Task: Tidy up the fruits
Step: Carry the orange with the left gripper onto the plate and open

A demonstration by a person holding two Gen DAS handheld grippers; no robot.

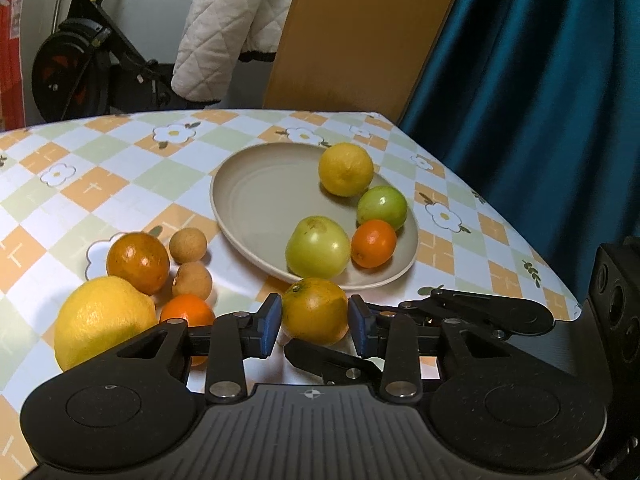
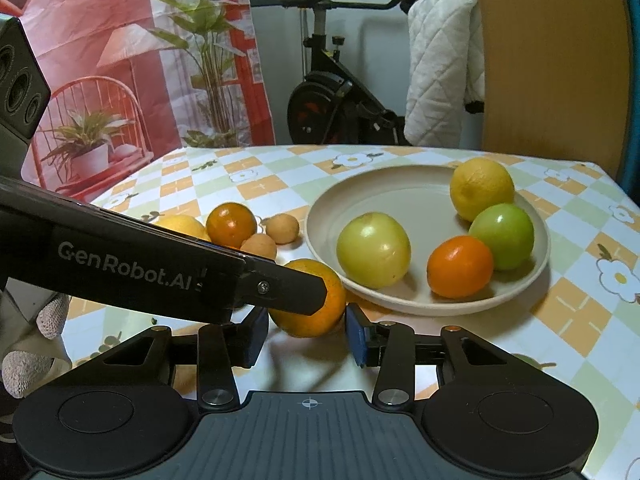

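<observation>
A yellow-orange orange (image 1: 315, 312) sits just in front of the beige plate (image 1: 224, 208), and my left gripper (image 1: 315, 322) is shut on it, blue pads against both sides. In the right wrist view the same orange (image 2: 308, 320) fills the gap of my right gripper (image 2: 307, 334), whose pads meet its edges. One left finger (image 2: 280, 288) crosses in front of it. The plate holds a lemon (image 1: 346, 169), a green fruit (image 1: 382, 207), a pale green fruit (image 1: 318, 247) and a small orange (image 1: 373, 243).
Loose fruit lies left of the plate: a big lemon (image 1: 102, 320), a dark orange (image 1: 138, 262), two small brown fruits (image 1: 188, 244) and a small orange (image 1: 187, 310). The table edge (image 1: 520, 248) runs along a blue curtain (image 1: 540, 100). A gloved hand (image 2: 24, 368) shows low left.
</observation>
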